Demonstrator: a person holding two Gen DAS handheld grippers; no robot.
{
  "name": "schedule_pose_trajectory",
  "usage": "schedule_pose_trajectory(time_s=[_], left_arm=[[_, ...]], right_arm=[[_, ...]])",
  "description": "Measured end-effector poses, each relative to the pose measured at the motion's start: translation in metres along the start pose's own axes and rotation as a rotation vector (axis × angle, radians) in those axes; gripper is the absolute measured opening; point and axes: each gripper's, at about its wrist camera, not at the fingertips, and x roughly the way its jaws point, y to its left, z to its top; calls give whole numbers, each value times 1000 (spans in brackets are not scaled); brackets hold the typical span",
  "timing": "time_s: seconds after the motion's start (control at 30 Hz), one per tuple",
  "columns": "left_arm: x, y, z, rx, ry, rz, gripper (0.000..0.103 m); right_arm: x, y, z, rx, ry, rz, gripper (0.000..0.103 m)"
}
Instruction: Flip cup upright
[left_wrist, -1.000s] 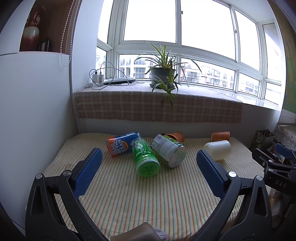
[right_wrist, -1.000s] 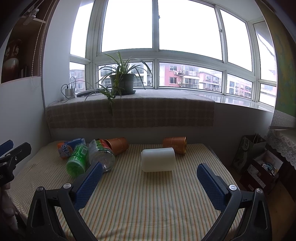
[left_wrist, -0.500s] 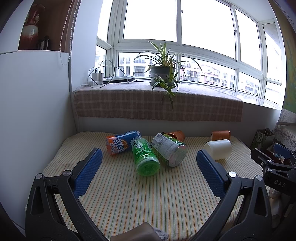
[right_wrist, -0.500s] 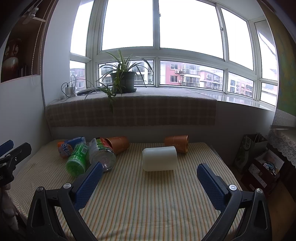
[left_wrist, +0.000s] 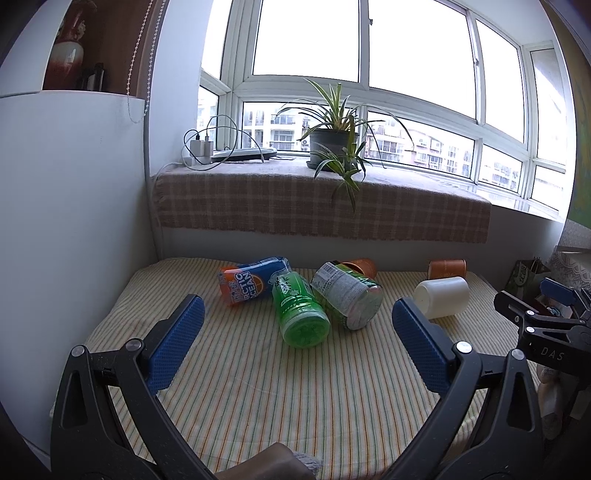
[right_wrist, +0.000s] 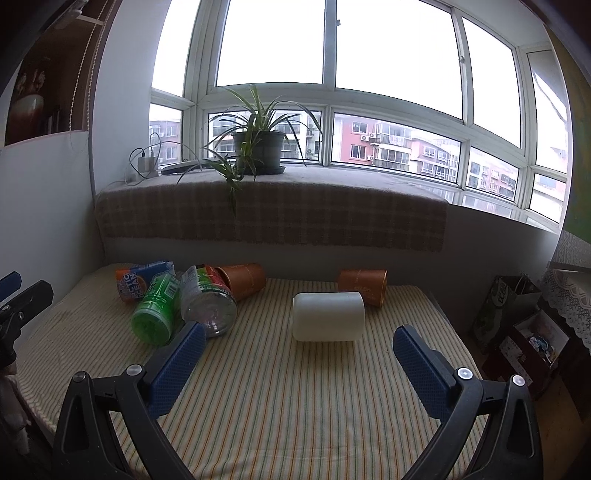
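Note:
A white cup (right_wrist: 328, 316) lies on its side on the striped tablecloth (right_wrist: 295, 398), straight ahead of my right gripper (right_wrist: 298, 354), which is open, empty and short of it. The cup also shows at the right in the left wrist view (left_wrist: 442, 297). Two orange cups lie on their sides: one behind the white cup (right_wrist: 362, 286), one behind the bottles (right_wrist: 243, 279). My left gripper (left_wrist: 295, 347) is open and empty, in front of the bottle pile. The right gripper's tip shows at the right edge of the left wrist view (left_wrist: 543, 325).
A green bottle (left_wrist: 299, 314), a clear labelled bottle (left_wrist: 347, 295) and an orange-blue can (left_wrist: 251, 282) lie in a pile at the table's back left. A white wall (left_wrist: 66, 221) bounds the left. A windowsill with a potted plant (left_wrist: 334, 142) runs behind. Bags and boxes (right_wrist: 524, 325) stand right of the table.
Both views have shifted slightly; the right gripper has moved a little closer to the white cup. Nothing on the table has moved.

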Motion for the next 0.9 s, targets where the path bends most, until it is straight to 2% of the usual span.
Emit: schedule_pose_trajectory(time_s=[0.27, 0.47, 0.6, 0.7, 0.9], left_arm=[[9, 10, -8, -1, 45, 36, 103], [25, 10, -12, 15, 90, 35, 103], [34, 9, -15, 21, 111, 38, 103], [39, 11, -18, 26, 132, 39, 103], [42, 14, -24, 60, 158, 53, 103]], right_arm=[[25, 1, 14, -59, 17, 55, 102], [46, 2, 25, -139, 32, 63, 102], [72, 0, 34, -131, 104, 103, 101], [93, -5, 43, -132, 133, 143, 93], [146, -9, 63, -184, 268, 280, 83]])
